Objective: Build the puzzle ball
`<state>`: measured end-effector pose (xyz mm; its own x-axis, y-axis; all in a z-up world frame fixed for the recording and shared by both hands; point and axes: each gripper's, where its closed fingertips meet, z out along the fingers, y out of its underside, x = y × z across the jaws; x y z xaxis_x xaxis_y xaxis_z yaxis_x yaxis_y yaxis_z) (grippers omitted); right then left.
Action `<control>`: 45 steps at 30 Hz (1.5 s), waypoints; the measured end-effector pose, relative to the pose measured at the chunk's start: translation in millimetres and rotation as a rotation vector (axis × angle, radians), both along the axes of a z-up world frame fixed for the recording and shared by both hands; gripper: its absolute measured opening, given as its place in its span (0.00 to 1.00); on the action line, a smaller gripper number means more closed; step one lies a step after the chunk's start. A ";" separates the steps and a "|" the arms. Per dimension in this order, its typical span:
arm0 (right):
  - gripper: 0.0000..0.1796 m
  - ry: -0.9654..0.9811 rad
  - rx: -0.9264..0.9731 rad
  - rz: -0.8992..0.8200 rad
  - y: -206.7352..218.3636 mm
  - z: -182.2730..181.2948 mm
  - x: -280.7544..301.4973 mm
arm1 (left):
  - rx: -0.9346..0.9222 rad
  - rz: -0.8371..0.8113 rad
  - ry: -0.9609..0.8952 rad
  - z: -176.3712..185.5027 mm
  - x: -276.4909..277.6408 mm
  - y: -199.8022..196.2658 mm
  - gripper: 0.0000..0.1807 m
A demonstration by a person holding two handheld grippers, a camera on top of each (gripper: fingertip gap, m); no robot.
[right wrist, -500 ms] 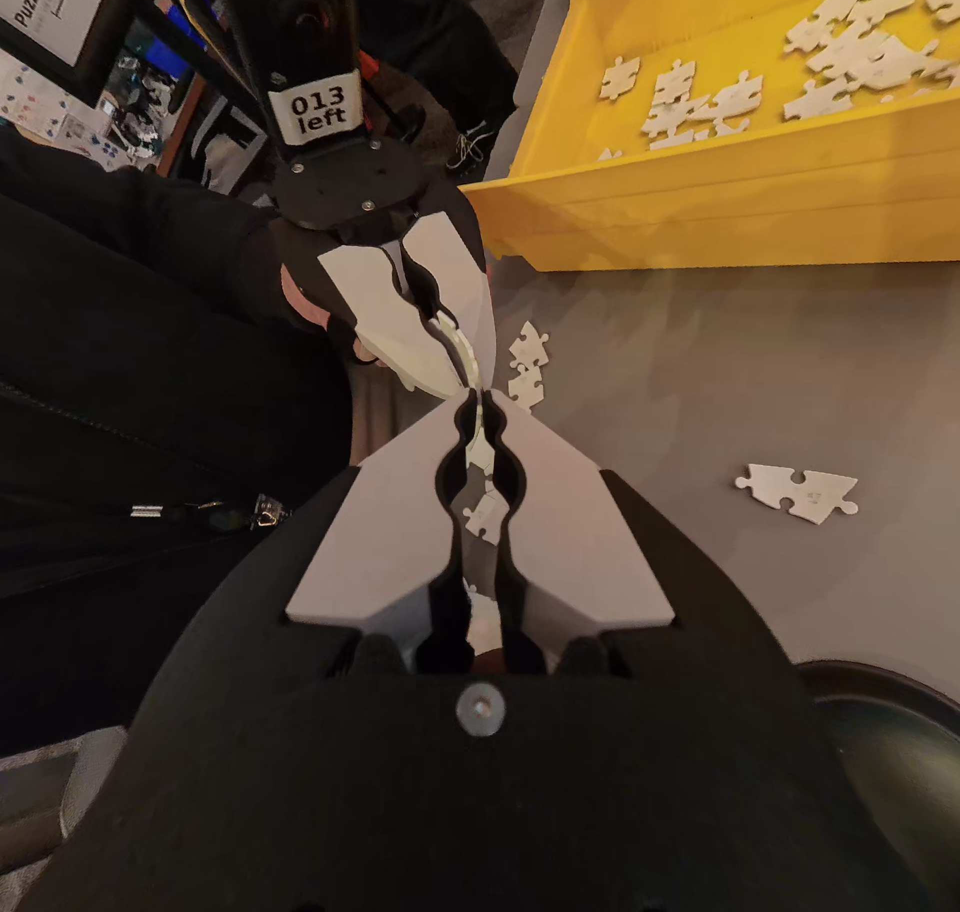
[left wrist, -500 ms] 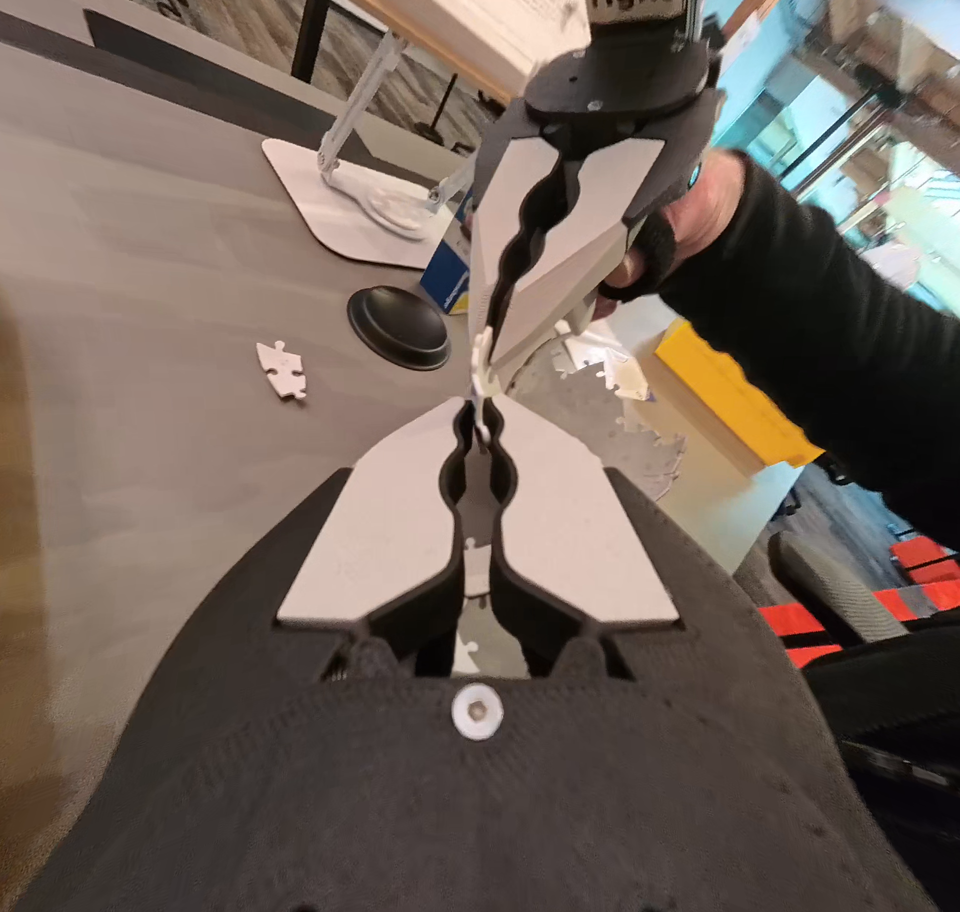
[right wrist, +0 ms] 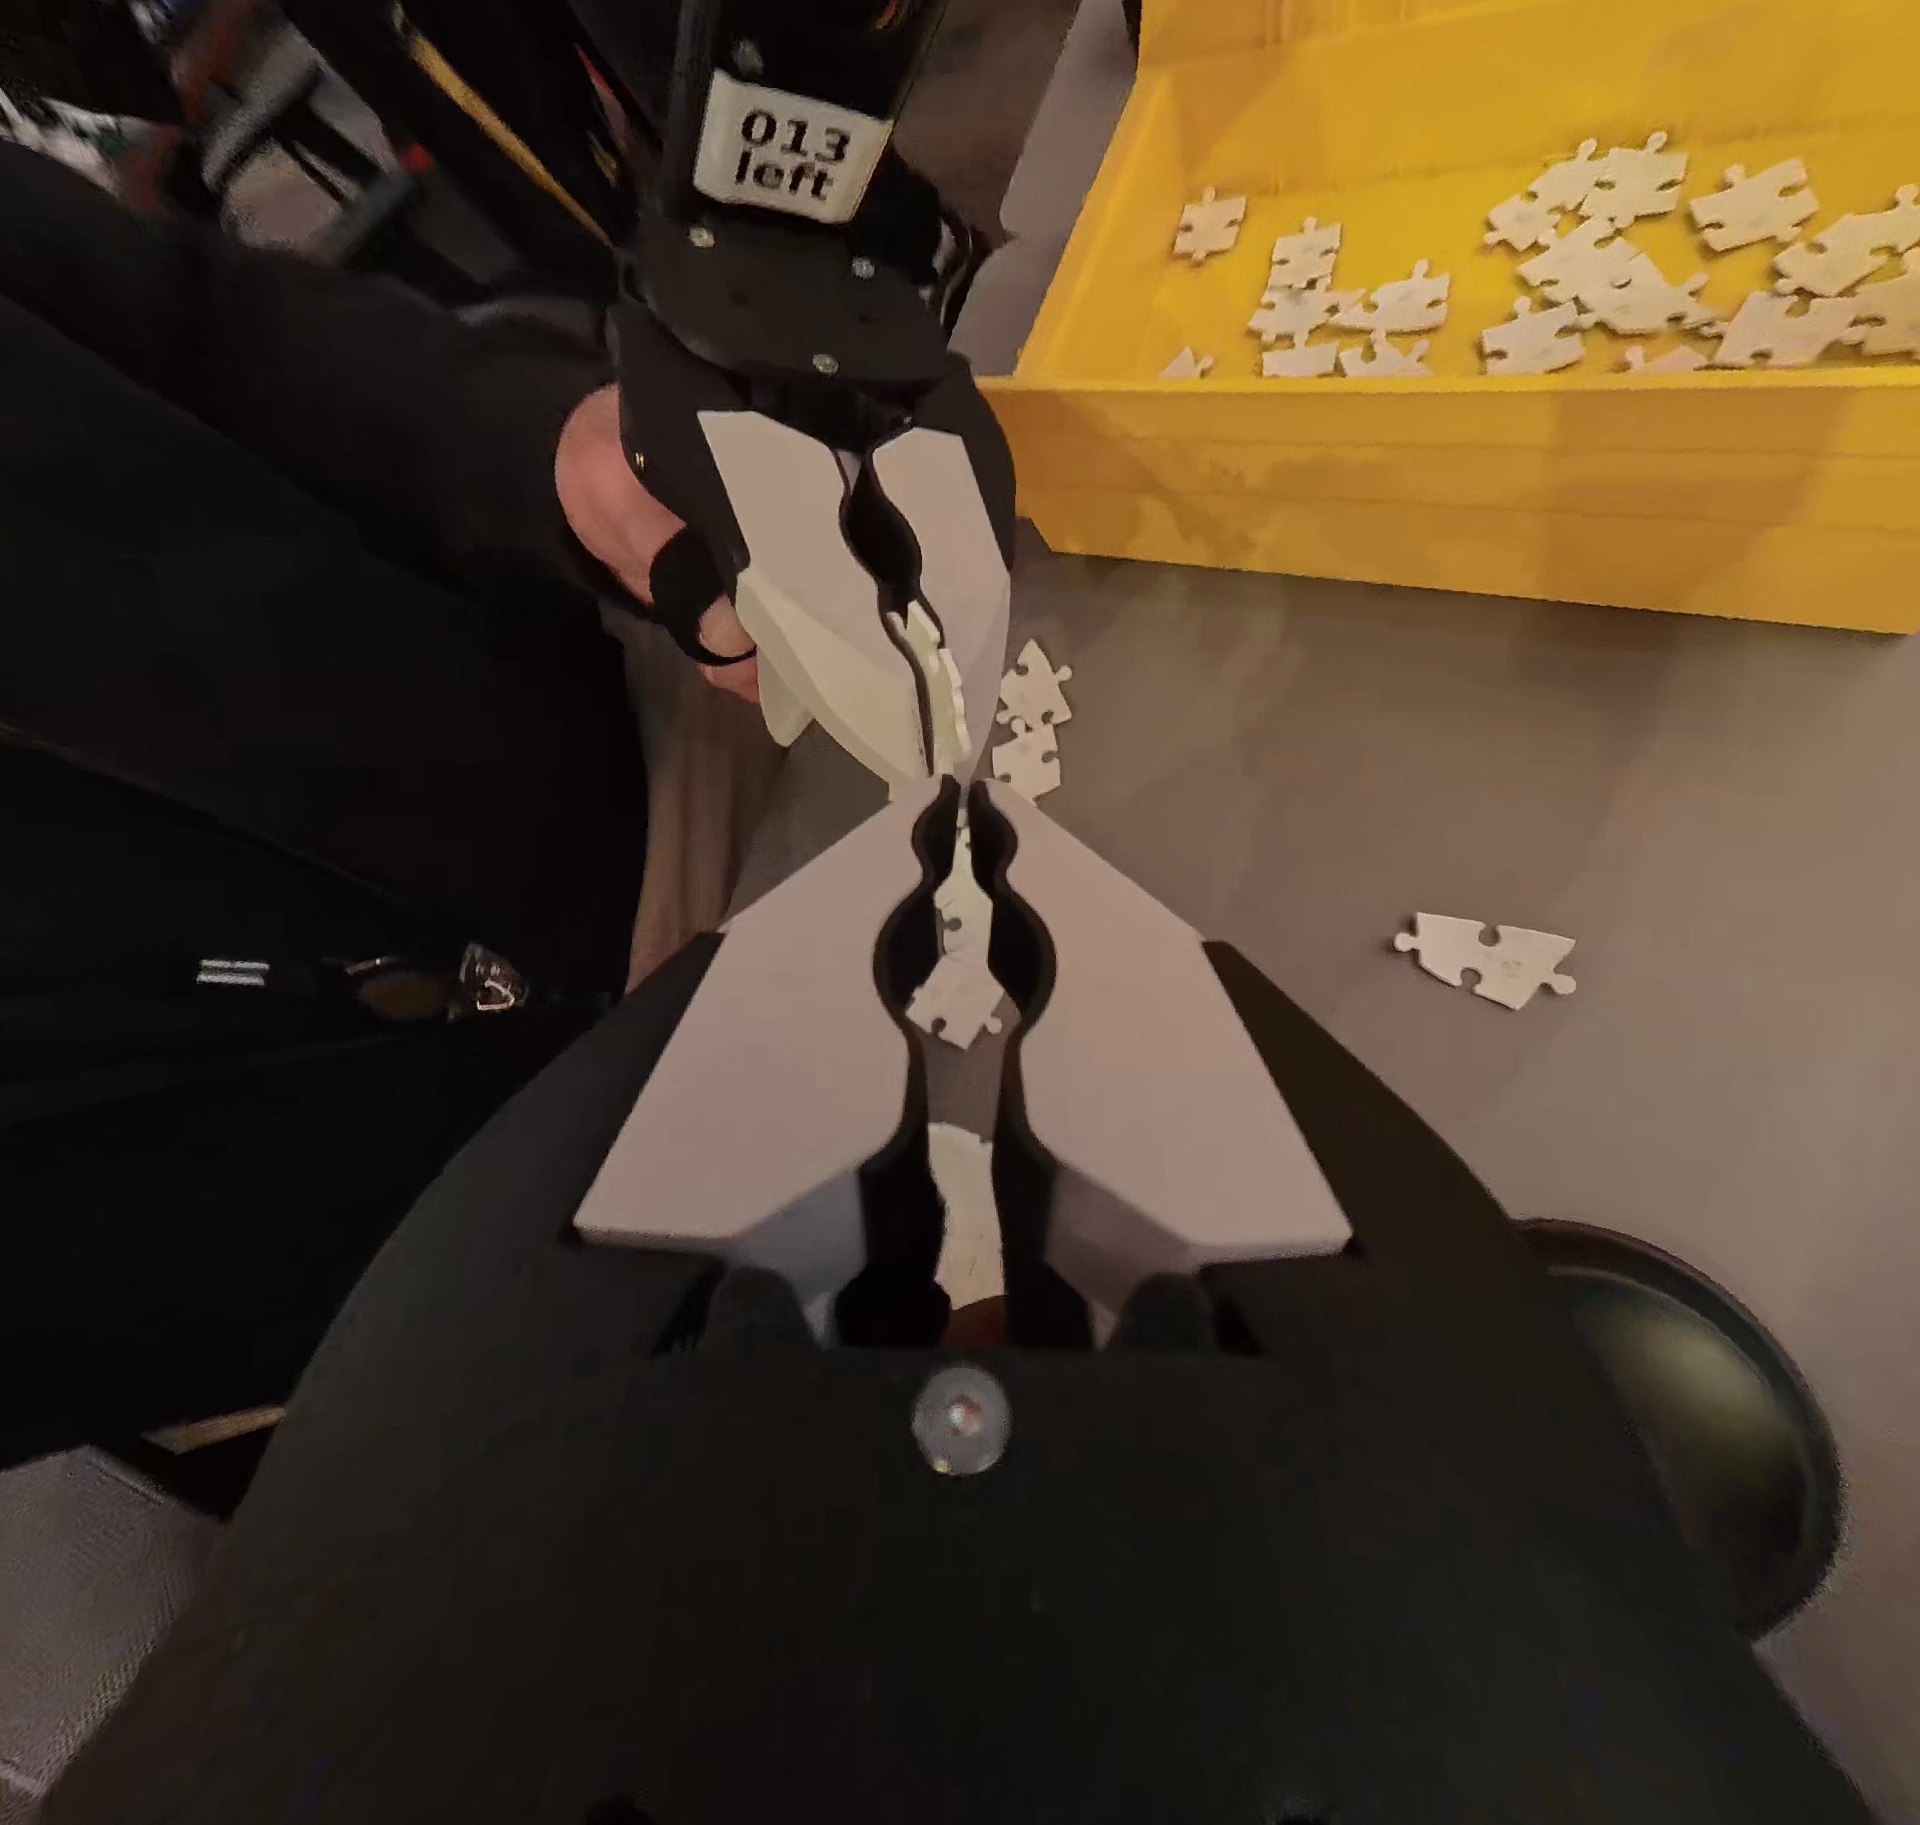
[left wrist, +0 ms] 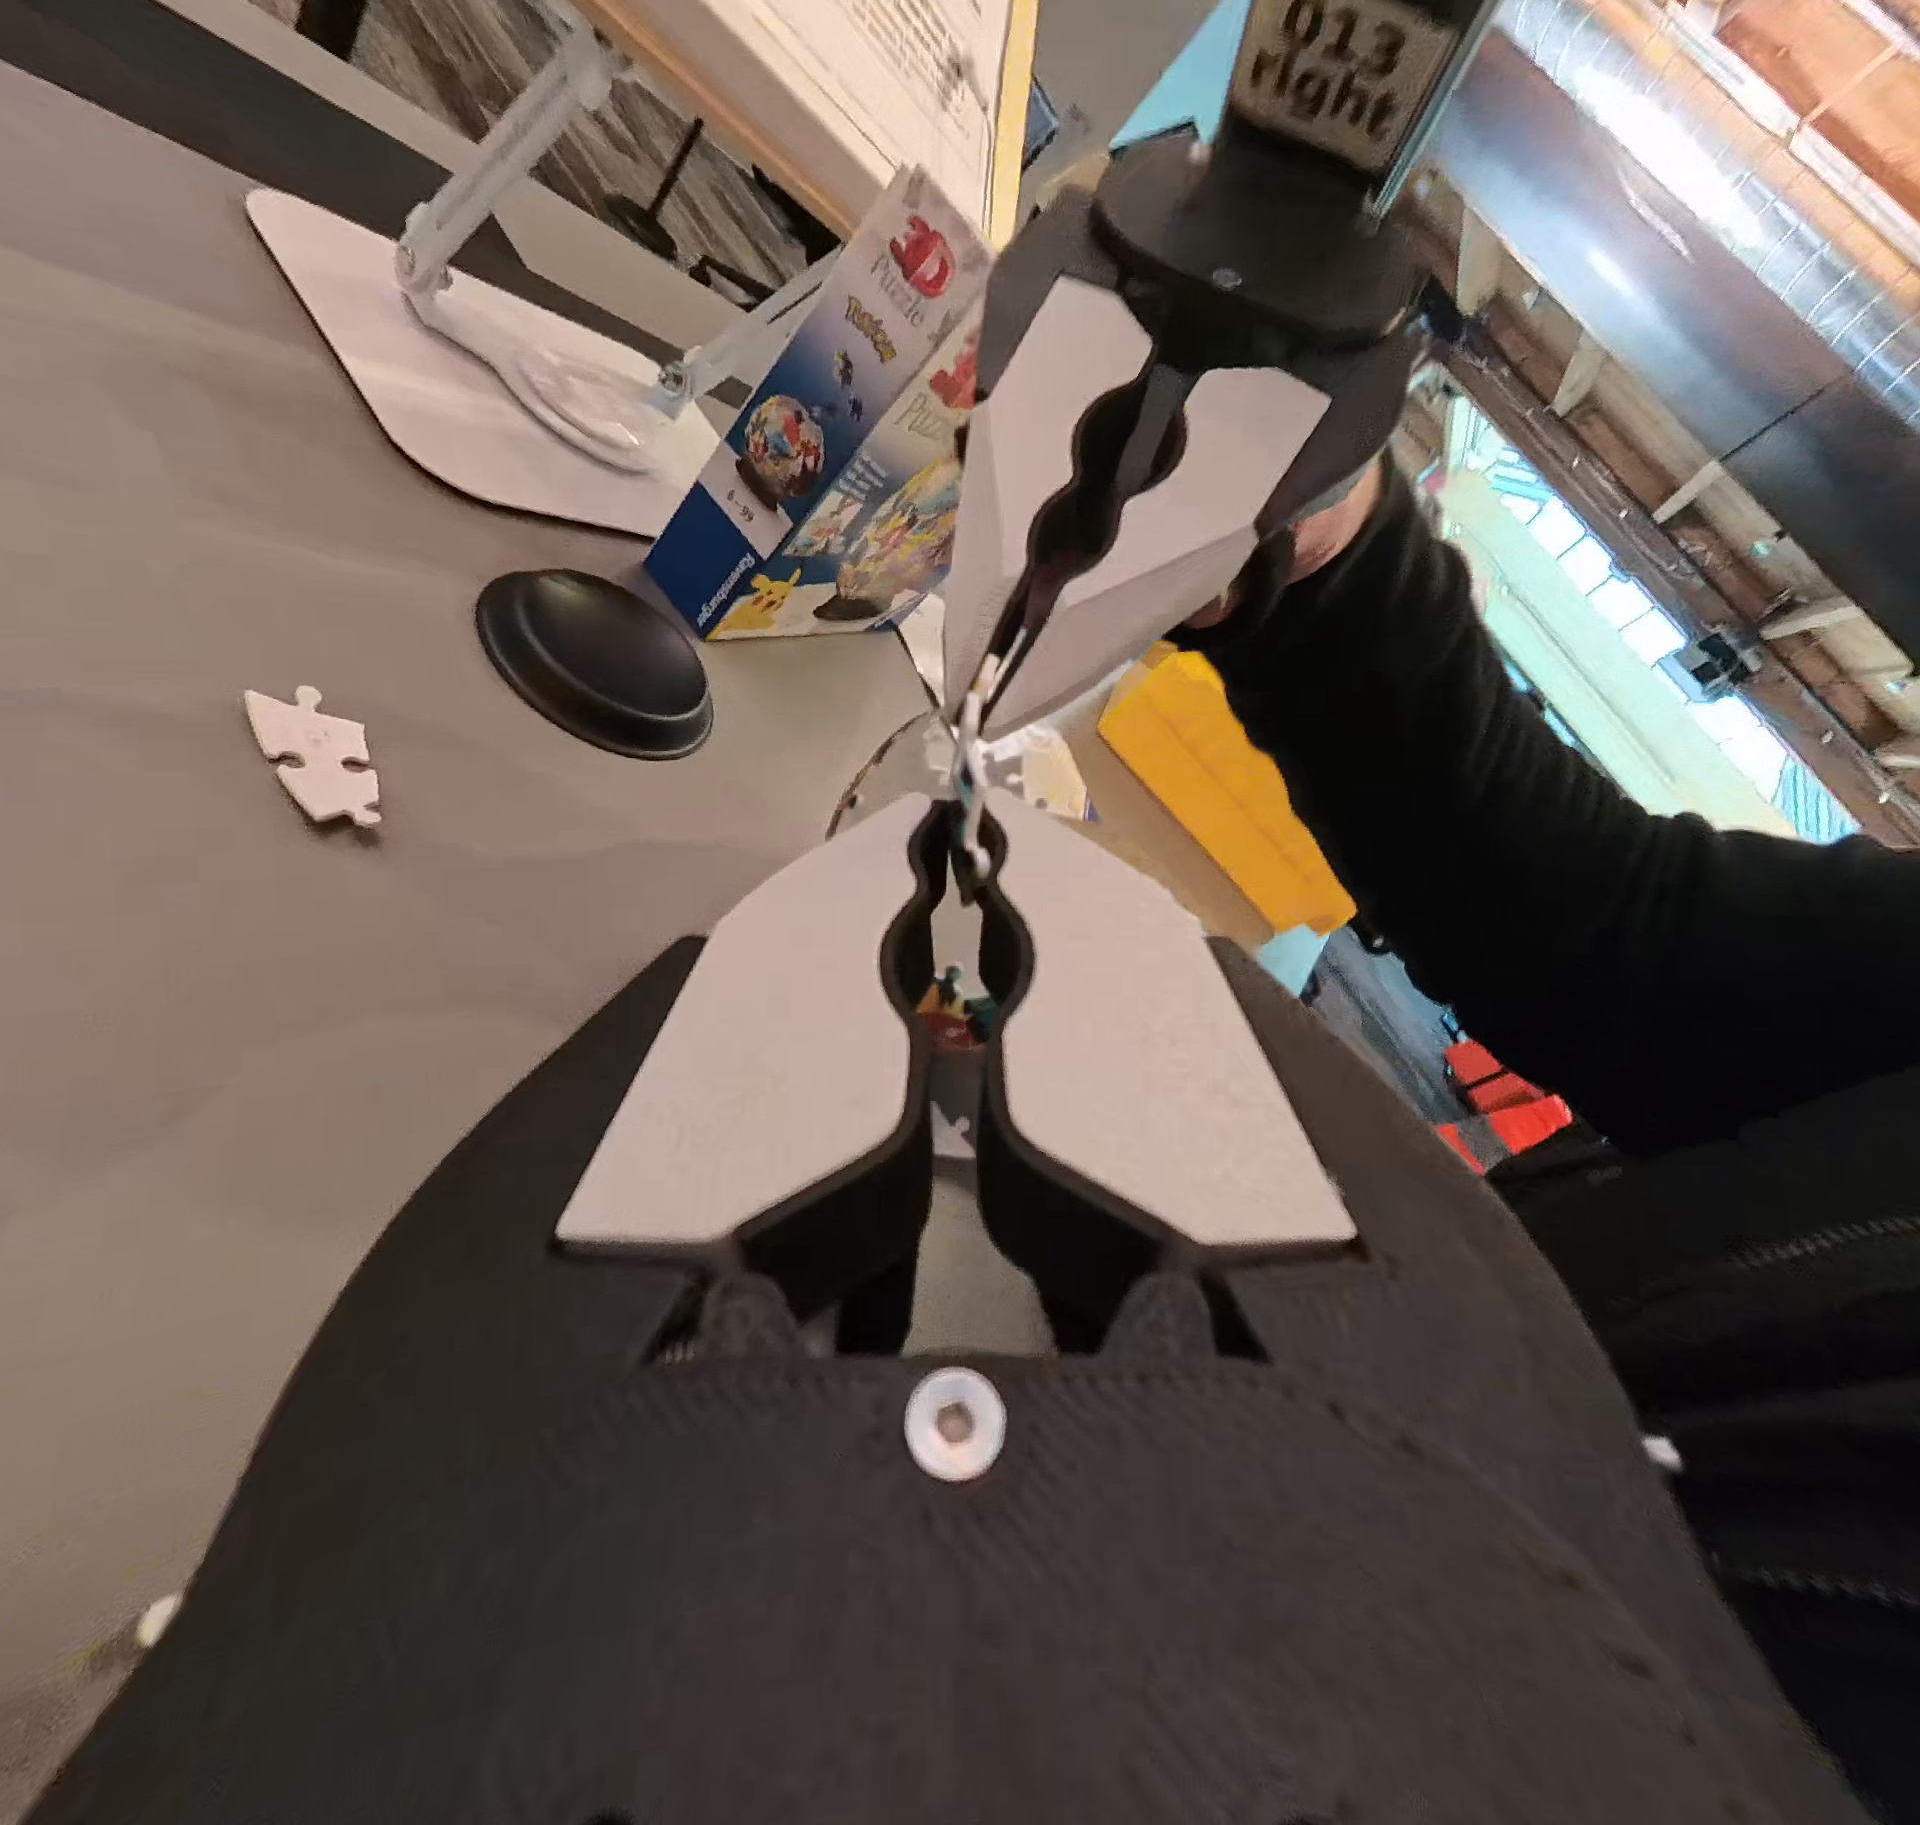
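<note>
while the left tongs (left wrist: pixel 961 830) and the right tongs (right wrist: pixel 956 799) each stay clenched on a thin white puzzle piece (right wrist: pixel 940 684) tip to tip above the desk (right wrist: pixel 1299 736), these light, stiff, probably slippery pieces should be held near the edge.
</note>
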<state>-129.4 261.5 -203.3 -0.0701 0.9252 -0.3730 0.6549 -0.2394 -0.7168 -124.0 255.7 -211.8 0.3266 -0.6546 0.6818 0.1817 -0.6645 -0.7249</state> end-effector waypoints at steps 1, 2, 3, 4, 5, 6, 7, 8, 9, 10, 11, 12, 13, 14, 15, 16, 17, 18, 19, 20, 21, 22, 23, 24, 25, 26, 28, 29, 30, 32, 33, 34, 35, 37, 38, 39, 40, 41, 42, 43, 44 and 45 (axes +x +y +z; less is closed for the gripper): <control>0.00 -0.016 0.016 0.016 -1.6 -0.1 0.4 | 0.004 -0.015 0.015 -0.7 0.4 -1.7 0.02; 0.00 -0.023 0.025 0.024 -1.9 0.7 0.1 | 0.000 -0.022 0.021 -0.3 0.1 -2.2 0.02; 0.00 -0.022 0.016 0.020 -1.3 2.8 -0.9 | 0.001 -0.023 0.017 1.9 -0.8 -1.9 0.02; 0.00 -0.020 0.010 0.012 -0.6 4.9 -2.1 | 0.006 -0.013 0.015 4.0 -2.1 -0.5 0.02; 0.00 -0.014 0.024 0.011 -0.4 7.0 -2.9 | 0.007 -0.007 0.010 5.6 -2.8 0.0 0.02; 0.00 -0.001 0.031 0.007 -0.7 9.9 -4.0 | 0.005 -0.006 -0.010 8.2 -3.6 -0.2 0.02; 0.00 0.020 0.023 -0.003 -1.3 13.6 -5.4 | -0.003 -0.010 -0.044 11.7 -4.3 -1.0 0.02; 0.00 0.052 -0.001 -0.013 -2.4 18.0 -6.8 | -0.012 -0.020 -0.087 16.1 -5.1 -2.2 0.02; 0.00 0.087 -0.046 -0.023 -4.1 22.5 -7.9 | -0.008 -0.036 -0.126 20.8 -5.7 -4.4 0.02; 0.00 0.122 -0.094 -0.032 -5.6 26.6 -8.7 | 0.008 -0.049 -0.158 25.1 -6.4 -6.2 0.02; 0.00 0.155 -0.135 -0.036 -7.0 30.5 -9.1 | 0.021 -0.065 -0.186 29.3 -6.7 -8.4 0.02; 0.00 0.188 -0.167 -0.036 -8.9 34.7 -9.1 | 0.028 -0.082 -0.214 33.5 -6.6 -10.5 0.02; 0.00 0.218 -0.196 -0.031 -11.5 39.1 -8.7 | 0.039 -0.104 -0.241 38.3 -6.2 -13.4 0.02; 0.00 0.238 -0.212 -0.027 -13.6 42.2 -8.1 | 0.053 -0.122 -0.255 41.7 -5.6 -16.1 0.02; 0.00 0.251 -0.214 -0.028 -15.2 44.2 -7.5 | 0.064 -0.131 -0.256 43.4 -5.1 -17.5 0.02; 0.00 0.261 -0.208 -0.030 -16.7 46.0 -6.8 | 0.075 -0.141 -0.260 45.3 -4.7 -19.1 0.02; 0.00 0.258 -0.182 -0.043 -16.0 45.7 -6.3 | 0.088 -0.139 -0.250 45.8 -4.3 -19.2 0.02; 0.00 0.240 -0.132 -0.070 -12.7 42.7 -6.1 | 0.093 -0.104 -0.208 42.3 -4.6 -14.8 0.01; 0.00 0.223 -0.081 -0.096 -9.9 40.8 -6.1 | 0.096 -0.079 -0.178 40.1 -5.1 -11.6 0.01; 0.00 0.201 -0.025 -0.123 -6.9 38.8 -6.3 | 0.099 -0.052 -0.154 38.9 -5.9 -8.5 0.01; 0.00 0.177 0.037 -0.148 -3.9 36.7 -6.6 | 0.103 -0.016 -0.116 35.9 -6.8 -4.2 0.02; 0.00 0.172 0.073 -0.165 -2.5 37.7 -7.3 | 0.104 0.002 -0.103 35.7 -7.5 -2.2 0.02; 0.00 0.184 0.086 -0.181 -1.4 40.7 -8.2 | 0.108 0.016 -0.118 38.9 -8.8 -0.9 0.02; 0.00 0.197 0.088 -0.196 0.2 43.1 -8.7 | 0.104 0.022 -0.130 41.6 -9.4 0.1 0.02; 0.00 0.209 0.101 -0.209 1.6 44.9 -9.2 | 0.101 0.029 -0.139 43.9 -10.0 1.3 0.02; 0.00 0.214 0.120 -0.213 1.6 46.0 -9.6 | 0.096 0.025 -0.149 45.3 -10.3 1.6 0.01; 0.00 0.233 0.086 -0.191 -3.0 49.7 -9.1 | 0.095 -0.018 -0.173 48.8 -9.2 -3.4 0.01; 0.00 0.258 0.015 -0.167 -7.2 52.6 -8.6 | 0.102 -0.053 -0.190 51.4 -7.9 -7.8 0.01; 0.00 0.286 -0.056 -0.140 -10.4 54.9 -7.7 | 0.099 -0.101 -0.219 54.4 -6.8 -12.9 0.01; 0.00 0.311 -0.136 -0.118 -11.4 52.9 -6.5 | 0.089 -0.120 -0.222 53.3 -6.2 -13.4 0.01; 0.00 0.301 -0.143 -0.115 -10.7 50.3 -5.6 | 0.097 -0.117 -0.193 50.1 -5.2 -13.5 0.01; 0.02 0.297 -0.131 -0.126 -8.8 49.7 -5.8 | 0.104 -0.107 -0.180 48.9 -4.8 -13.0 0.01; 0.03 0.305 -0.125 -0.130 -8.8 51.7 -6.6 | 0.105 -0.105 -0.194 51.0 -5.4 -13.4 0.01; 0.00 0.299 -0.109 -0.125 -9.7 51.1 -7.6 | 0.134 -0.097 -0.148 48.7 -4.8 -13.0 0.01; 0.00 0.290 -0.103 -0.129 -8.7 49.1 -7.9 | 0.143 -0.092 -0.119 46.7 -4.8 -12.0 0.02; 0.00 0.283 -0.097 -0.137 -6.9 47.3 -8.1 | 0.139 -0.086 -0.103 45.2 -5.3 -10.2 0.02; 0.00 0.274 -0.084 -0.141 -5.3 45.4 -8.0 | 0.140 -0.077 -0.087 43.8 -5.5 -8.5 0.02; 0.00 0.263 -0.077 -0.133 -6.0 44.0 -7.4 | 0.145 -0.078 -0.074 42.3 -5.4 -8.4 0.01; 0.00 0.255 -0.075 -0.120 -7.7 43.3 -6.7 | 0.149 -0.087 -0.070 41.3 -4.8 -9.6 0.01; 0.00 0.256 -0.068 -0.107 -8.9 43.5 -6.3 | 0.146 -0.096 -0.077 41.1 -4.5 -10.6 0.01; 0.00 0.266 -0.069 -0.089 -10.6 44.6 -5.5 | 0.144 -0.111 -0.091 42.2 -3.9 -12.2 0.01; 0.00 0.275 -0.089 -0.069 -12.6 45.7 -4.6 | 0.140 -0.141 -0.110 43.8 -2.7 -15.3 0.02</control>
